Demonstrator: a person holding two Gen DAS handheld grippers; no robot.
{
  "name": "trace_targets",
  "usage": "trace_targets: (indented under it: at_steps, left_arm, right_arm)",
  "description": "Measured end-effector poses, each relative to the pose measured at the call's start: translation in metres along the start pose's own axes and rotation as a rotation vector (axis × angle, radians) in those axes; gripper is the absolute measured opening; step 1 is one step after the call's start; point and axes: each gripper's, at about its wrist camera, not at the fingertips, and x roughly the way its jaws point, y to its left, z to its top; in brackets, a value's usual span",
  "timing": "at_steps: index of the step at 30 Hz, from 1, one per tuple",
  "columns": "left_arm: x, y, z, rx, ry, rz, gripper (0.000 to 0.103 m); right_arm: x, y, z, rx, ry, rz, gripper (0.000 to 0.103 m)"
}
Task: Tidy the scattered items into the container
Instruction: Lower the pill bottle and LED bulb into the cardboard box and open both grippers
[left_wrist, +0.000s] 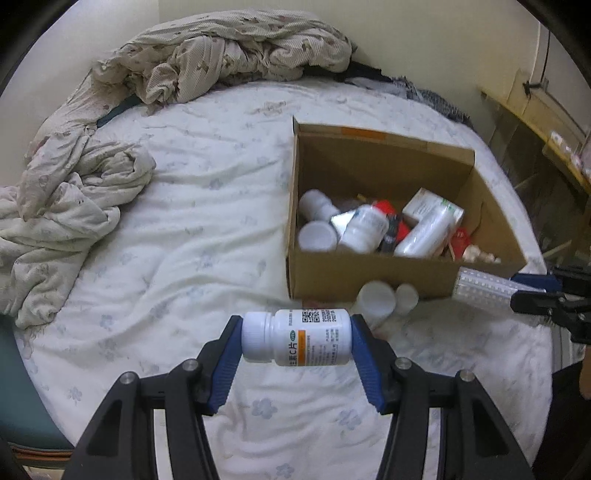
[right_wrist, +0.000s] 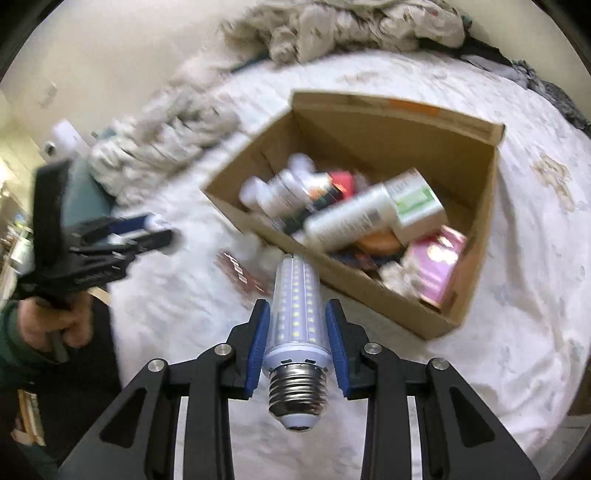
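Note:
My left gripper (left_wrist: 295, 341) is shut on a white pill bottle (left_wrist: 295, 339), held sideways above the bed, short of the cardboard box (left_wrist: 369, 280). The box holds several bottles, cartons and packets. Two white bottles (left_wrist: 384, 301) lie on the sheet against the box's near wall. My right gripper (right_wrist: 298, 332) is shut on an LED corn bulb (right_wrist: 295, 317), screw base toward the camera, tip close to the box (right_wrist: 373, 291) edge. In the left wrist view the bulb (left_wrist: 484, 290) and right gripper (left_wrist: 532, 295) show at the right. The left gripper (right_wrist: 147, 232) appears blurred at the left of the right wrist view.
The white floral bed sheet (left_wrist: 184, 240) carries the box. A crumpled beige quilt (left_wrist: 74, 206) piles along the left and far edges. A dark red packet (right_wrist: 240, 275) lies on the sheet near the box. A hand (right_wrist: 55, 321) grips the left tool. Wooden shelving (left_wrist: 546, 147) stands at right.

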Motion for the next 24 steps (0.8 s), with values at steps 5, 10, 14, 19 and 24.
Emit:
trace_targets:
  at_steps: [5,10,14,19,24]
  left_arm:
    - [-0.007,-0.007,0.019,-0.003,-0.024,-0.011,0.057]
    - [-0.003,-0.01,0.038,-0.011,-0.027,-0.018,0.057]
    - [0.004,-0.015,0.055,-0.017,-0.035,-0.026,0.057]
    - [0.026,-0.029,0.074,0.001,-0.021,-0.031,0.057]
    - [0.06,-0.047,0.096,0.046,0.01,-0.013,0.057]
  right_arm:
    - [-0.009,0.014,0.014,0.016,-0.108,0.062,0.034]
    - [-0.027,-0.008,0.038,0.084,-0.219,0.05,0.034]
    - [-0.032,-0.042,0.046,0.207,-0.273,0.01,0.034]
    - [-0.008,-0.063,0.056,0.255,-0.217,-0.04,0.034]
    - [0.018,-0.064,0.061,0.235,-0.164,-0.09,0.034]
